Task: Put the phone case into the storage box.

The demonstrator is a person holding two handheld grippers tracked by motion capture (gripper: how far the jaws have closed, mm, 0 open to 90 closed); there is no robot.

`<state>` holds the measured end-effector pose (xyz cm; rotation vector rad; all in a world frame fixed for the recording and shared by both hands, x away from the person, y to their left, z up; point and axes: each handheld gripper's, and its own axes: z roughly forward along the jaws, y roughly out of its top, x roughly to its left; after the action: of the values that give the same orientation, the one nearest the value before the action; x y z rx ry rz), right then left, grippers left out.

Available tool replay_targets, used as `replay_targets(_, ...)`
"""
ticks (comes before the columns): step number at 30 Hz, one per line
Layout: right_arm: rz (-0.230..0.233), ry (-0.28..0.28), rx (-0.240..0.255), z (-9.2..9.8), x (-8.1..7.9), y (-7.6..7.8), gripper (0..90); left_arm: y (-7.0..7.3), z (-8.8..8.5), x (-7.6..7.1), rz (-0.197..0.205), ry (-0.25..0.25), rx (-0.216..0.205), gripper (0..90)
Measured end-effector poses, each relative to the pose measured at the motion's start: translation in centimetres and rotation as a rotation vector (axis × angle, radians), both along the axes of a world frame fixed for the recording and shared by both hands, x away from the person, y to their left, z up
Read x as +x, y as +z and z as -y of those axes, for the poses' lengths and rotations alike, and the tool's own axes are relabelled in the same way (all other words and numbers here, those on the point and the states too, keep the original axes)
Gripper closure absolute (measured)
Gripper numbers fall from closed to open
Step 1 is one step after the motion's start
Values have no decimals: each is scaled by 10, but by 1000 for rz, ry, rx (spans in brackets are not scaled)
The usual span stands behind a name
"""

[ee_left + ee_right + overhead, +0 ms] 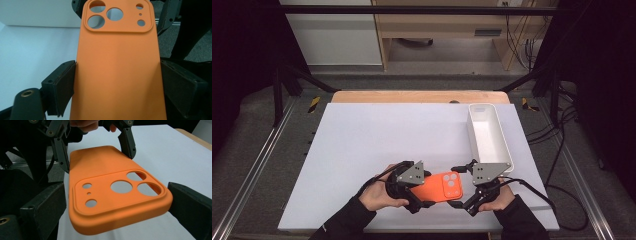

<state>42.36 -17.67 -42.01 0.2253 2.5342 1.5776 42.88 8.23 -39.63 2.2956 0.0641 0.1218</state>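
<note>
High view: a matte orange phone case with a raised camera block (439,186) sits near the front edge of the flat white tabletop (377,140), between the two hand-held tools. The left gripper (419,192) pinches the plain end of it, and the right gripper (464,192) is at the camera end. Each has a grey three-cornered plate on top and a hand wrapped round it. Just right and farther back sits a long, narrow white plastic tray with rounded corners (504,145).

Left gripper view: the case (117,65) runs straight away from the camera, smooth and slightly rubbery looking, with three big round cutouts and three small ones in the raised block at the far end. The black pads (63,87) press against both long edges, so the jaws are clamped on it.

Right gripper view: the camera end of the case (117,197) lies between the right jaws, thick rounded rim up close. There's a visible gap on the left side, so these jaws are spread, not squeezing. The left gripper (96,147) grips the far end.
</note>
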Motion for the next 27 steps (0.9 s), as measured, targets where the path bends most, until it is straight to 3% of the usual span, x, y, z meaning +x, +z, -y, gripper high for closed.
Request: replay_targets(27,-11,50,5,-3,1,-4,87,-3,7,0,-7,-30,-12,156)
